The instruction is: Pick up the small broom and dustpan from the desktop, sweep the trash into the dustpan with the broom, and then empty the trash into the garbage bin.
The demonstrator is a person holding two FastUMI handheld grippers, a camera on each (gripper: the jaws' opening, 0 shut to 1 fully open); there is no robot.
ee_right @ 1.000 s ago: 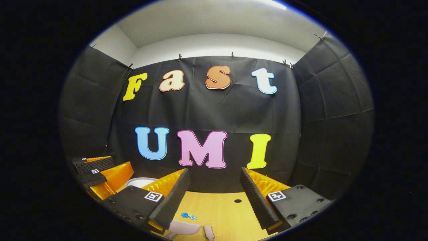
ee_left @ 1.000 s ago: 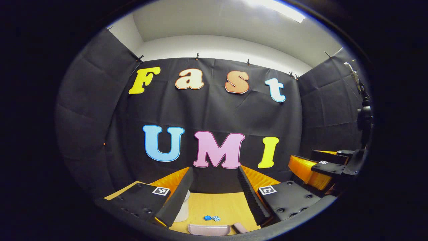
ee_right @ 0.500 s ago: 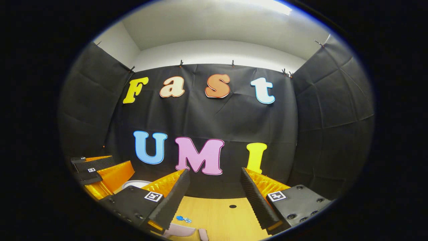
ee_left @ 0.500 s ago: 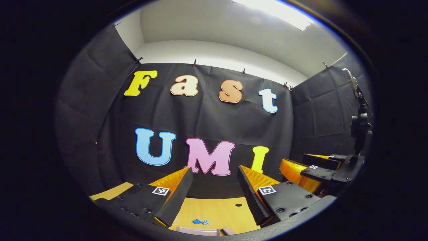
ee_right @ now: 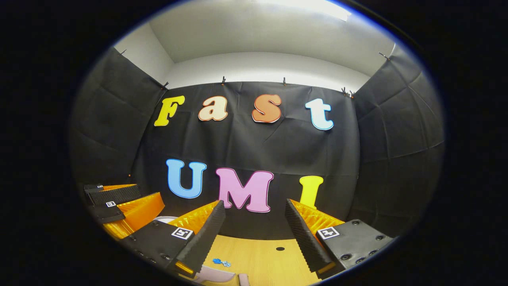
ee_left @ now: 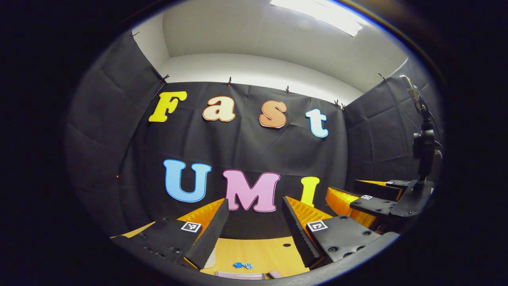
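Observation:
My left gripper [ee_left: 254, 202] is open with nothing between its fingers, held above the wooden desktop [ee_left: 262, 250]. Below it lie a small blue scrap of trash [ee_left: 242, 265], the pale pink dustpan [ee_left: 240, 275] and a pink end of the broom [ee_left: 274, 274], both cut off by the view's lower edge. My right gripper [ee_right: 254, 204] is also open and empty. In its view the blue trash [ee_right: 222, 261] lies beyond the pink dustpan [ee_right: 214, 274], with the broom [ee_right: 243, 280] beside it. The white garbage bin [ee_right: 164, 219] peeks out behind the left finger.
The right gripper [ee_left: 369, 202] shows at the right of the left gripper view, with a dark stalk [ee_left: 424, 147] rising from it. The left gripper [ee_right: 119, 202] shows at the left of the right gripper view. A small round hole [ee_right: 280, 248] marks the desktop [ee_right: 262, 262] near the back wall.
Both views have tipped upward, so the wall sits lower and the trash, dustpan and broom have slid toward the bottom edge. Both grippers stayed open.

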